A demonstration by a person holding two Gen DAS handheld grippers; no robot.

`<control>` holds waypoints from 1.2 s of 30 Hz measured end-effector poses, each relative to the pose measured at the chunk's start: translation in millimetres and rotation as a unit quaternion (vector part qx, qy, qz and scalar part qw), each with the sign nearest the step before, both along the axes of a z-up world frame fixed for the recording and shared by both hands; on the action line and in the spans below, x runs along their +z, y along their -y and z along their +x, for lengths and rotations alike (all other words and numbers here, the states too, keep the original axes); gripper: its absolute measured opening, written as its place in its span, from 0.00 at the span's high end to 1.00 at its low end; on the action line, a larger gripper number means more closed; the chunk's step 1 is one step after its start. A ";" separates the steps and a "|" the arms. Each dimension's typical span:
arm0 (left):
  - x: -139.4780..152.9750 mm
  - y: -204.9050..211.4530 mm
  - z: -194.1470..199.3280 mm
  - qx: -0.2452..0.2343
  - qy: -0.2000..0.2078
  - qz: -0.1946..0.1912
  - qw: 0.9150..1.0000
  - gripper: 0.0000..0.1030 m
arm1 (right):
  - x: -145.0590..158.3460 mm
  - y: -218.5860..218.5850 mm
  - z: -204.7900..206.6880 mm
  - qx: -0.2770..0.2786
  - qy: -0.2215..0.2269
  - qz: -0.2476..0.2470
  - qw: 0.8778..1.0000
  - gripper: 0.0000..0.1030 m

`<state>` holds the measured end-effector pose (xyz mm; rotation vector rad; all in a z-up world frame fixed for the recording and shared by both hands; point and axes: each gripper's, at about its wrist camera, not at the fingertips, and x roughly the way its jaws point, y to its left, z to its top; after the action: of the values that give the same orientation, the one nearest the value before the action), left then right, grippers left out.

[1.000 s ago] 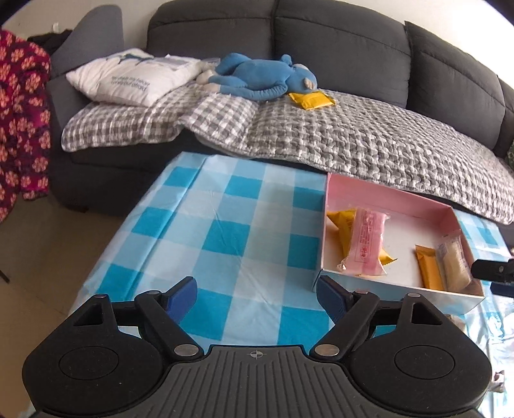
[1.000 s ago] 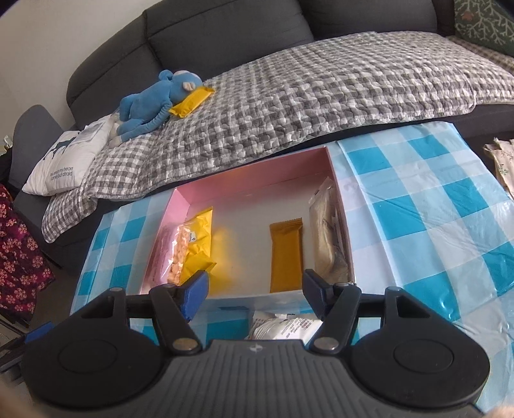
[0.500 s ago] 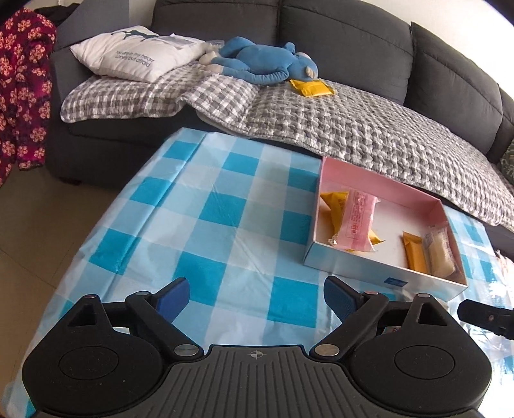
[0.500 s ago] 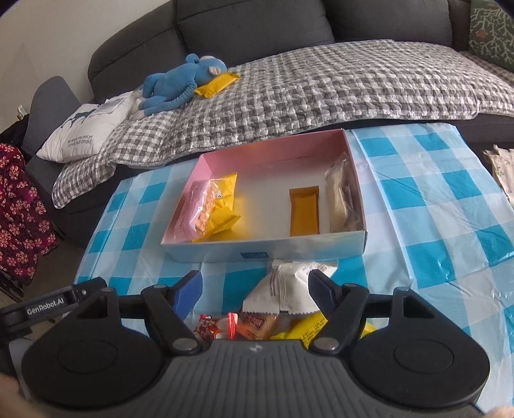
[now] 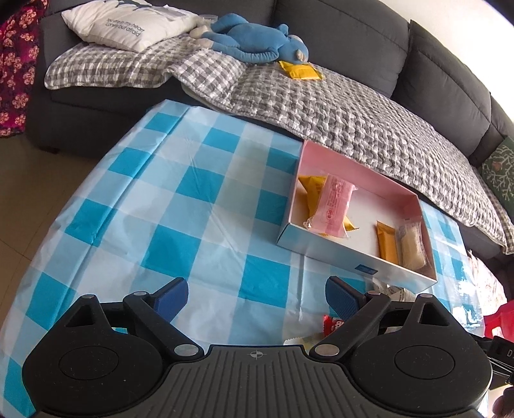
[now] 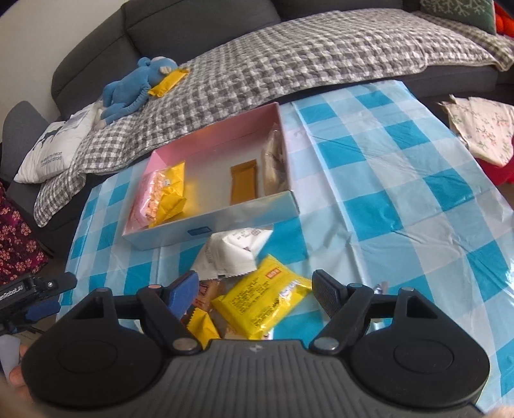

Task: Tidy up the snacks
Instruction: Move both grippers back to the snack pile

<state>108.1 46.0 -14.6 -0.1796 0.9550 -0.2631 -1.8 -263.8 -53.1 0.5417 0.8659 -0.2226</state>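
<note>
A shallow box, pink inside, stands on the blue checked tablecloth. It holds a pink packet on a yellow packet, an orange bar and a pale clear packet. In front of the box lies a loose pile: a white packet, a big yellow packet and smaller wrappers. My right gripper hovers over the big yellow packet, its jaws opening, pads clear of it. My left gripper is open over bare cloth left of the pile.
Behind the table runs a dark sofa with a grey checked blanket, a blue plush monkey, a yellow packet and a white pillow. The table's left edge drops to the floor. A floral cloth lies right.
Both grippers drew back from the box toward the near side, and the loose pile came into the right view. The jaws of both stand wider than before.
</note>
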 end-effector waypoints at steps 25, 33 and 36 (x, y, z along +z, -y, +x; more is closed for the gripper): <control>-38.9 46.1 -39.1 -0.092 -0.105 -0.038 0.989 0.11 | -26.6 14.5 6.9 0.000 -0.049 0.120 0.992 0.46; -41.3 50.8 -59.1 -0.137 -0.100 -0.008 0.986 0.11 | -1.6 -34.5 -5.6 0.191 -0.015 -0.030 0.981 0.40; -48.7 53.3 -67.5 -0.144 -0.096 0.021 0.985 0.12 | -7.9 -62.3 -5.9 0.257 -0.037 -0.077 0.963 0.40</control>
<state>40.6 -7.3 -63.3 -0.0270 1.1786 -0.4983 -7.7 -201.5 -61.0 0.1503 1.0227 0.1661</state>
